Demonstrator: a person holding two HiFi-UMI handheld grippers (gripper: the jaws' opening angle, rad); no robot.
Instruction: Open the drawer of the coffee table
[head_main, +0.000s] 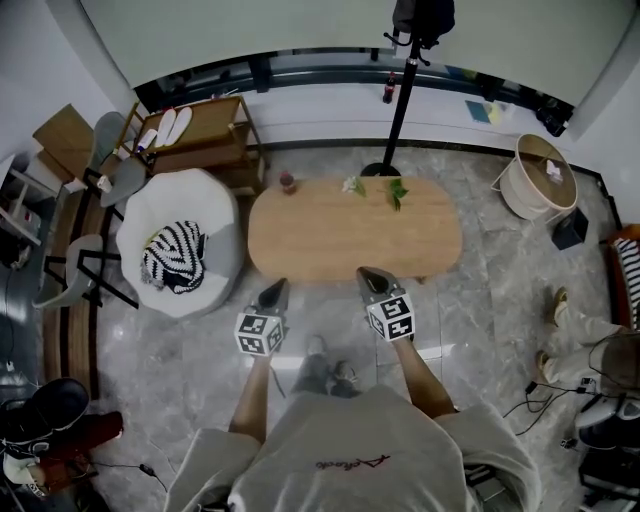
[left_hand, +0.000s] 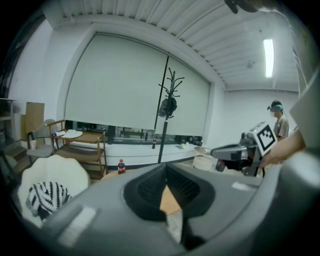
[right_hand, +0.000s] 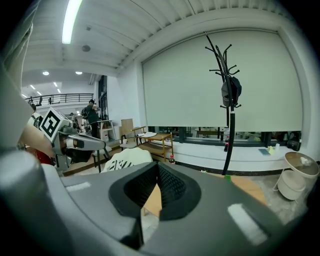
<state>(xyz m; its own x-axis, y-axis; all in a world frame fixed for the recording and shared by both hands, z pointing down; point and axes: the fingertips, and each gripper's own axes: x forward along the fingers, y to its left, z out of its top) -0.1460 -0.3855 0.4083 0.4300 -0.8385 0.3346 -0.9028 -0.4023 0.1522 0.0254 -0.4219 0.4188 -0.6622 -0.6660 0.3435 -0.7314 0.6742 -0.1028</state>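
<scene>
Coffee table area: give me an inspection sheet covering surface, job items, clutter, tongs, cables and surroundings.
Surface: oval wooden coffee table, top mostly bare.
Job's things: drawer not visible in any view; no handle seen.
Clutter: small bottle and two small plants at the table's far edge.
Tongs: left tongs and right tongs both shut and empty, pointing at the table's near edge.
Cables: loose cables on the floor at right.
Surroundings: white armchair with striped cushion, wooden shelf, coat stand, round white container, grey tiled floor.
</scene>
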